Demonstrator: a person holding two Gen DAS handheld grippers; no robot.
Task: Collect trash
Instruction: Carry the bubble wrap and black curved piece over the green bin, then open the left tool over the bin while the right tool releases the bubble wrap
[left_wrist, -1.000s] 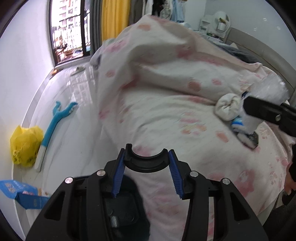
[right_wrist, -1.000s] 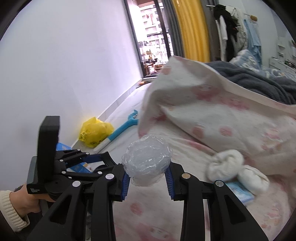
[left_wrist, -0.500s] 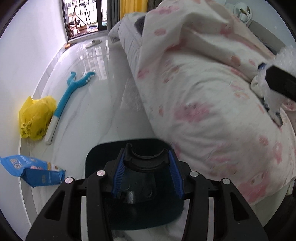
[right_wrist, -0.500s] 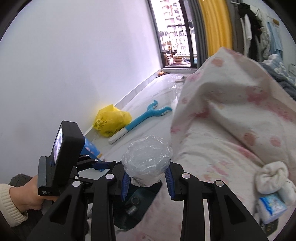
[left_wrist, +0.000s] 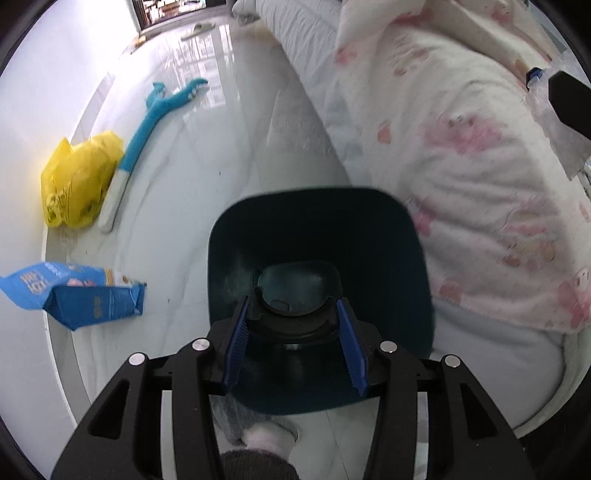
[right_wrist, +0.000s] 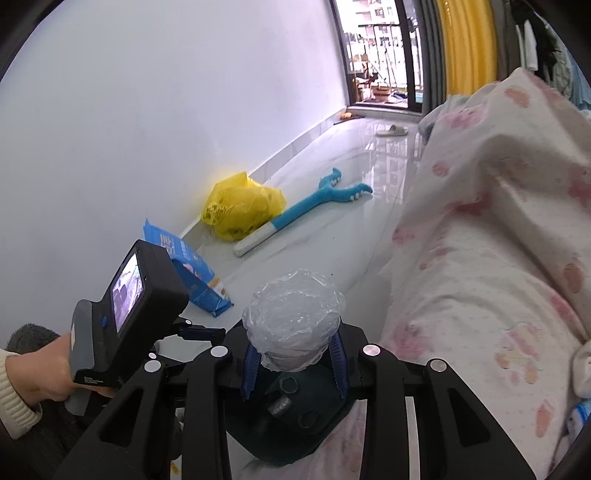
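My right gripper (right_wrist: 294, 363) is shut on a crumpled clear plastic wrap (right_wrist: 293, 317), holding it above the dark teal trash bin (right_wrist: 295, 417) on the floor beside the bed. My left gripper (left_wrist: 294, 341) is open and empty, pointing down into the same trash bin (left_wrist: 369, 236). The wrap and the right gripper's tip show at the right edge of the left wrist view (left_wrist: 554, 118). A blue package (left_wrist: 77, 295) and a yellow plastic bag (left_wrist: 77, 184) lie on the floor by the wall.
A bed with a pink-patterned white quilt (left_wrist: 480, 166) fills the right side. A blue long-handled toy (left_wrist: 147, 133) lies on the glossy white floor (left_wrist: 221, 110). A white wall (right_wrist: 147, 110) runs along the left. A slipper (right_wrist: 393, 130) lies near the balcony door.
Both grippers have swung away from the bed toward the floor. The trash bin has come into view under them. The right gripper still holds the plastic wrap.
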